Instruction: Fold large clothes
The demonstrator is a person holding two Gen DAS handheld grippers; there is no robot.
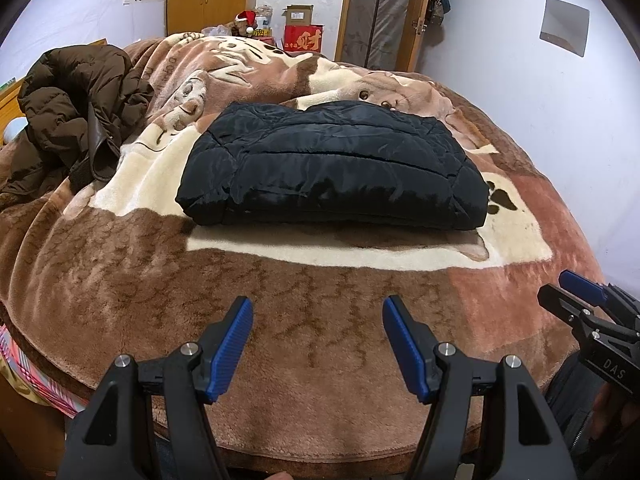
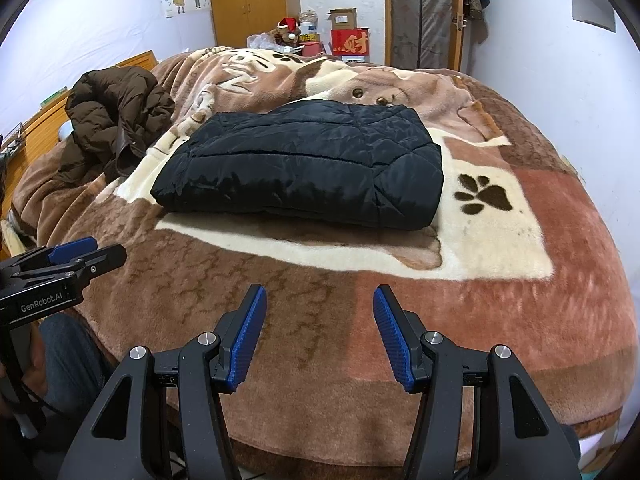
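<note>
A black quilted jacket [image 1: 332, 168] lies folded into a flat rectangle in the middle of the bed; it also shows in the right wrist view [image 2: 304, 164]. A brown puffer coat [image 1: 76, 108] lies crumpled at the far left of the bed, also in the right wrist view [image 2: 116, 116]. My left gripper [image 1: 318, 306] is open and empty, held over the near part of the blanket, short of the black jacket. My right gripper [image 2: 319, 294] is open and empty, also short of the jacket. Each gripper shows at the edge of the other's view.
A brown, cream and pink fleece blanket [image 1: 280, 320] with paw prints covers the bed. Beyond the bed stand a wooden wardrobe [image 2: 248, 0], a red box [image 2: 354, 46], cardboard boxes and a door. A wooden headboard [image 2: 36, 128] is at the left.
</note>
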